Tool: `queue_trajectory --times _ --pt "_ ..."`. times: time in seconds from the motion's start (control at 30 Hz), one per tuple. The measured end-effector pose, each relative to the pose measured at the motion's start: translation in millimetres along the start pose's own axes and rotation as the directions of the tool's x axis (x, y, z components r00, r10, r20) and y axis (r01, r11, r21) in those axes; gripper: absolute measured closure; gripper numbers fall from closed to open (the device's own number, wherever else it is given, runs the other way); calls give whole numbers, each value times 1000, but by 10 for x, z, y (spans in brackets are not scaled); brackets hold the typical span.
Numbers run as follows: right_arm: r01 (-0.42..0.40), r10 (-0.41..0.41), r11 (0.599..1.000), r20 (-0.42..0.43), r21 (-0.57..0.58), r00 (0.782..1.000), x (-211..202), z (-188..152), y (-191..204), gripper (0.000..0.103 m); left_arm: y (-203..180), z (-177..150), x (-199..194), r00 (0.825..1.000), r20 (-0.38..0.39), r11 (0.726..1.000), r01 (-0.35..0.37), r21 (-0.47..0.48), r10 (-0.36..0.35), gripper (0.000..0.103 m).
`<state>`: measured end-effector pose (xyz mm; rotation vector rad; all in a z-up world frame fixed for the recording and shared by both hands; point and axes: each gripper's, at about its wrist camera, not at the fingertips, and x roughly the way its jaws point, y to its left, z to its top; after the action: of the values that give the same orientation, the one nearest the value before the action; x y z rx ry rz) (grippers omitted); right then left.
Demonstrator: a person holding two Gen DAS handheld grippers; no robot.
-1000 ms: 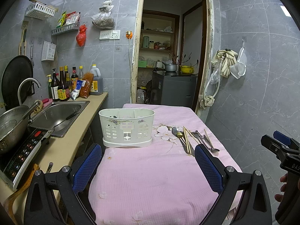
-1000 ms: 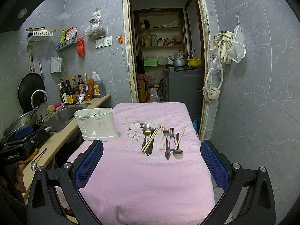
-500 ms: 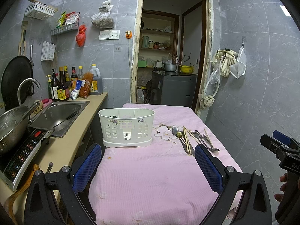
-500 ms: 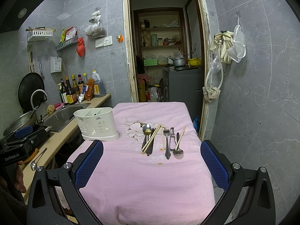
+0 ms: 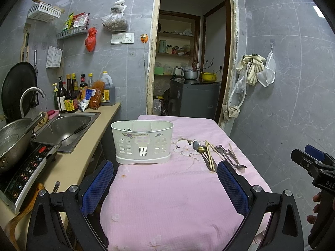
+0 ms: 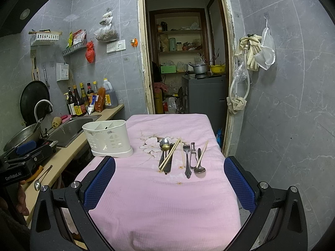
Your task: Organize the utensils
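1. Nearest to me, my left gripper (image 5: pixel 165 185) and right gripper (image 6: pixel 169 185) hang over the near end of the pink-covered table (image 6: pixel 167 205), both sets of jaws spread wide and gripping nothing.

2. Mid-table on the right, the utensils (image 6: pixel 180 156) lie loose on the cloth in a rough row: a dark spoon topped by a gold spoon (image 6: pixel 165 146), chopsticks (image 6: pixel 170 153) crossing them, then a fork (image 6: pixel 187 159), a peeler-like tool (image 6: pixel 193 154), another single chopstick and a spoon (image 6: pixel 200 168). In the left wrist view the same cluster sits just right of centre (image 5: pixel 217 153).

3. Left of them, well apart, stands the white divided caddy (image 5: pixel 142 142), upright near the table's left edge. I can see its partitions; whether anything lies in it I cannot tell, beyond a small dark mark inside.

4. Farther left, the counter carries a sink (image 5: pixel 65 127), and a stray spoon (image 6: pixel 38 183) rests on the counter edge.

5. My reading: the sorting has not started. Every piece on the cloth is left to lift and drop into the caddy, with the chopsticks on top likely first.
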<state>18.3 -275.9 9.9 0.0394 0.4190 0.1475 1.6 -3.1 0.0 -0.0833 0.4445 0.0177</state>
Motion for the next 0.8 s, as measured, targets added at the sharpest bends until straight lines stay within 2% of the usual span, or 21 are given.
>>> queue_trajectory --times 0.1,0.27,0.4,0.8 --pt "-1 1 1000 1 -3 1000 5 12 10 1 -51 -10 31 1000 1 1000 -2 -2 2 3" --pt "6 -6 1000 12 -9 1000 37 47 57 1 87 -9 60 1000 5 1000 -6 -7 6 3" --pt "28 -28 1000 39 1 999 68 145 111 1 154 79 90 999 37 1000 13 -23 -12 3" --pt "93 -92 996 139 -1 986 99 513 90 1 71 441 298 987 135 996 86 22 -89 3"
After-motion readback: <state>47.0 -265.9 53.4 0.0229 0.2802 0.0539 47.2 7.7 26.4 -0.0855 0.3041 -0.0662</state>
